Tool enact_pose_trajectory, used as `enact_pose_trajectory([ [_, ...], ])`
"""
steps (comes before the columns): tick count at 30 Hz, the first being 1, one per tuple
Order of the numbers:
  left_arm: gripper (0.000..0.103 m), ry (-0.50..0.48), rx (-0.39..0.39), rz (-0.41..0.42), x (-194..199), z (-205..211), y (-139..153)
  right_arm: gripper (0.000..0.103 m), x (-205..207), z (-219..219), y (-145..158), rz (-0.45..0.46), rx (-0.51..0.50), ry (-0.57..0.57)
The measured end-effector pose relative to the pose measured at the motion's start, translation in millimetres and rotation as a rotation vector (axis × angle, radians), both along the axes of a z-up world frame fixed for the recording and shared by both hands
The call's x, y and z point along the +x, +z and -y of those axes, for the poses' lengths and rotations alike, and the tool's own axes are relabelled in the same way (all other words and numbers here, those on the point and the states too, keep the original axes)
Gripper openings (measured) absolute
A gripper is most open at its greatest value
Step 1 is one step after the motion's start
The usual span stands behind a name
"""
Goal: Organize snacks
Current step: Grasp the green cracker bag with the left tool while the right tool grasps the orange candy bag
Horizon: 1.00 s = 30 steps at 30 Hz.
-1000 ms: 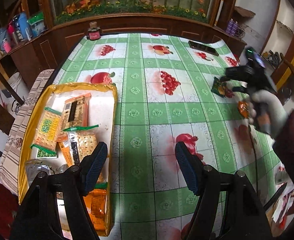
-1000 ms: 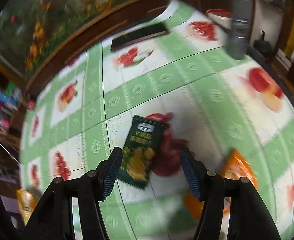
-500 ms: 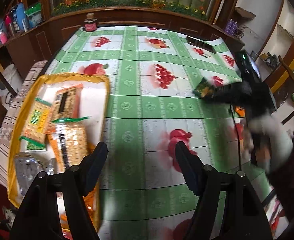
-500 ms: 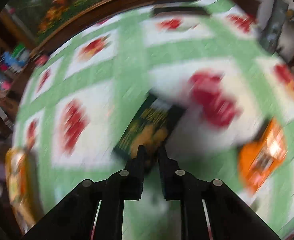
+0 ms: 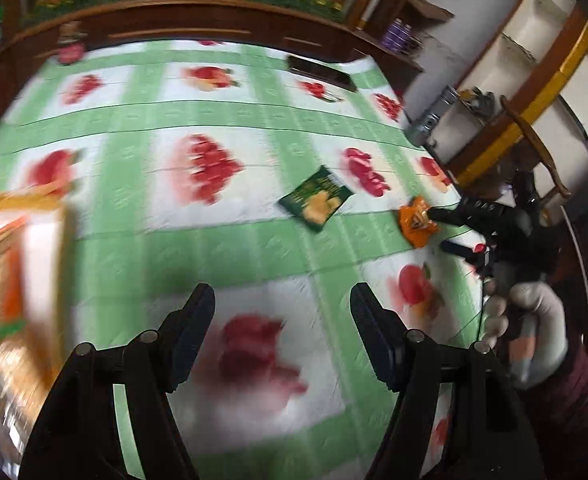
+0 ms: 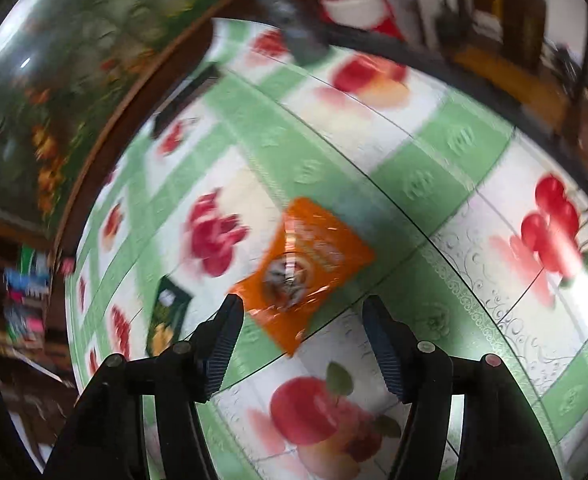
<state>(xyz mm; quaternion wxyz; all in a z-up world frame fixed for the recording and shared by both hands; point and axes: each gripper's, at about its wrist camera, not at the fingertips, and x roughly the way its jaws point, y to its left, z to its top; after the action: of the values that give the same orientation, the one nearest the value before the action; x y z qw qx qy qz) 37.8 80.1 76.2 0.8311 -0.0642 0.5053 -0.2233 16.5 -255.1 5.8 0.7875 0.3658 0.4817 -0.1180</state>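
Right gripper (image 6: 300, 344) just reopened (empty), over orange packet (image 6: 304, 264), left gripper (image 5: 282, 334) open

An orange snack packet (image 6: 306, 268) and, at its nine o'clock, a dark green one (image 6: 166, 312) lie on the green-and-white checked, fruit-printed bench (image 6: 434, 176).

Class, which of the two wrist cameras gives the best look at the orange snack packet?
The right wrist view: the orange snack packet lies large on the tablecloth just ahead of the open right gripper. In the left wrist view the same packet is small and far off.
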Motion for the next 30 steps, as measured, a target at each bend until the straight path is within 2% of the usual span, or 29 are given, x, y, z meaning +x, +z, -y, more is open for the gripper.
enact_pose_trajectory([
  [2,0.069,-0.029,-0.015,-0.014,19,13,-9,0.065,9,4,-8,-0.012,0.008,-0.019],
  [5,0.069,-0.056,-0.030,-0.028,39,25,-19,0.065,31,-3,-5,-0.004,-0.022,-0.012],
  [7,0.069,-0.072,-0.010,-0.018,53,34,-23,0.065,45,-12,-3,-0.022,-0.042,0.015],
  [10,0.069,-0.092,0.010,-0.006,68,43,-27,0.071,61,-27,0,-0.041,-0.158,0.056],
  [13,0.069,-0.123,0.053,0.014,80,58,-33,0.071,71,-42,-1,-0.080,-0.279,0.129],
  [14,0.069,-0.136,0.069,0.017,81,62,-35,0.070,70,-46,-1,-0.084,-0.306,0.149],
  [17,0.069,-0.179,0.097,0.032,85,75,-41,0.053,58,-50,-1,-0.078,-0.366,0.188],
  [18,0.069,-0.191,0.109,0.041,86,79,-42,0.049,56,-50,-1,-0.075,-0.376,0.196],
  [22,0.069,-0.224,0.128,0.052,93,93,-48,0.044,44,-51,-1,-0.059,-0.363,0.211],
  [25,0.071,-0.239,0.144,0.037,98,103,-57,0.043,35,-53,0,-0.054,-0.346,0.219],
  [27,0.074,-0.258,0.187,0.073,93,111,-59,0.043,28,-56,1,-0.051,-0.338,0.227],
  [29,0.074,-0.289,0.267,0.104,87,119,-62,0.043,21,-60,1,-0.047,-0.334,0.238],
  [30,0.063,-0.293,0.297,0.116,84,122,-62,0.043,16,-63,2,-0.046,-0.333,0.246],
])
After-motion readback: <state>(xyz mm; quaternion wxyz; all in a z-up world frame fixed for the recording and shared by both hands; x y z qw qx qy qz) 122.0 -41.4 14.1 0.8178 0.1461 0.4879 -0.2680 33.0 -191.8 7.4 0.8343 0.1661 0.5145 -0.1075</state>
